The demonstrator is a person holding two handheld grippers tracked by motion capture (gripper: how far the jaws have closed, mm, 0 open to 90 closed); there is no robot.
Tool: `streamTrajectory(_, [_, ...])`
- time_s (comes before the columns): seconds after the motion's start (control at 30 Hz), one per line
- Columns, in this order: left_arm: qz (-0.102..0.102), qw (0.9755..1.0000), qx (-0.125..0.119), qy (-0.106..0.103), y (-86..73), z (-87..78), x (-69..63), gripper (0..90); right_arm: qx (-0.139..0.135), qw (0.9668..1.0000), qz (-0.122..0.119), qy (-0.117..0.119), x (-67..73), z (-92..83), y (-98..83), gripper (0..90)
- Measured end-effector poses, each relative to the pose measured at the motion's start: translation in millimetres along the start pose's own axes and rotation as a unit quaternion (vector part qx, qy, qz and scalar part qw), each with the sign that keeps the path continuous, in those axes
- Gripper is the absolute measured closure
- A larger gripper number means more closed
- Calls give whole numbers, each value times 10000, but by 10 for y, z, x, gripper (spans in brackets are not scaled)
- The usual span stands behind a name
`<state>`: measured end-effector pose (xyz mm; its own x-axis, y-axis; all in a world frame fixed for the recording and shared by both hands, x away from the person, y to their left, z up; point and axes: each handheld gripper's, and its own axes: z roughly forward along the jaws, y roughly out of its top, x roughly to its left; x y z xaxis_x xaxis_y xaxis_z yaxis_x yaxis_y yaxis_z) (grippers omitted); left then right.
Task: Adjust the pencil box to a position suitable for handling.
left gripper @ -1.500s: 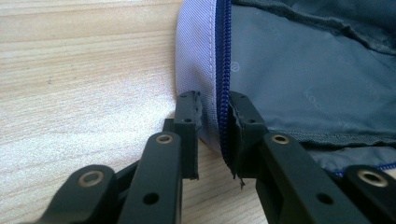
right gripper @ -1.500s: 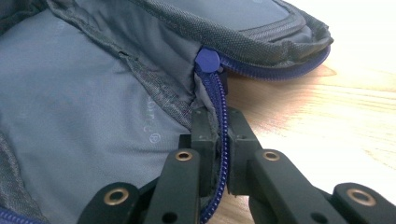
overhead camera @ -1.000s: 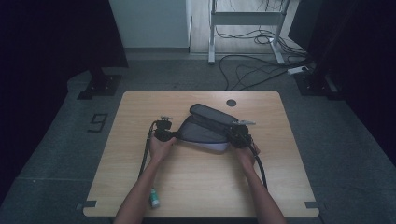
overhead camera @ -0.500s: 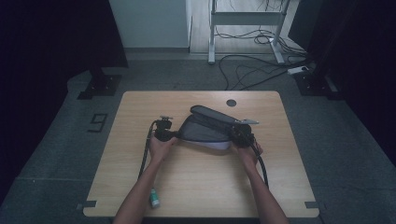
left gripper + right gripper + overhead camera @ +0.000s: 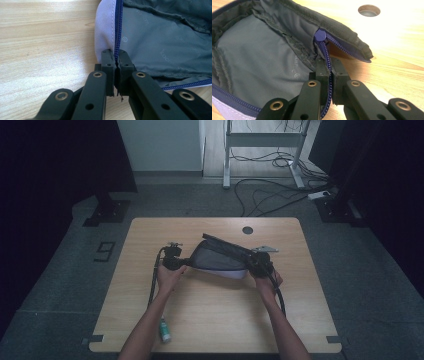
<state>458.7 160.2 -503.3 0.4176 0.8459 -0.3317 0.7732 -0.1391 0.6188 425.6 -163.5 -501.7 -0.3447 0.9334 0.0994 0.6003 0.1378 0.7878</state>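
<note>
Little is shifting since a second ago, only the right gripper (image 5: 254, 263) lifting its end of the pouch (image 5: 220, 257) slightly; both grippers are clamping tight on the zipper edge, the left gripper (image 5: 181, 262) at the opposite end, the pouch stretching lengthwise between them mid-table. From the right gripper view the open mouth, grey lining and blue zipper pull (image 5: 320, 35) are showing; the high view is adding a small tube (image 5: 164, 332) near the front edge.

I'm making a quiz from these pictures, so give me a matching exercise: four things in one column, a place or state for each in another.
Things:
1. pouch
2. left gripper
3. small bottle
4. round hole

Places or states:
A. lies near the table's near edge
B. in the tabletop at the far side
C. unzipped, grey lining showing
D. shut on the pouch's zipper edge

Pairs: 1-C, 2-D, 3-A, 4-B
</note>
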Motion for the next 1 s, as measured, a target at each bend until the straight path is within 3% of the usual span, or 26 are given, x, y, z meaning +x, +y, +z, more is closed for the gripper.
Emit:
streamTrajectory(0.37, [31,9998,-181,-102,26,-184,-44,864,-216,9997,-61,51,47,-161,110,853])
streamTrajectory(1.0, [253,9990,-285,-230,-38,-412,-139,864,-450,9987,-189,113,102,-353,146,853])
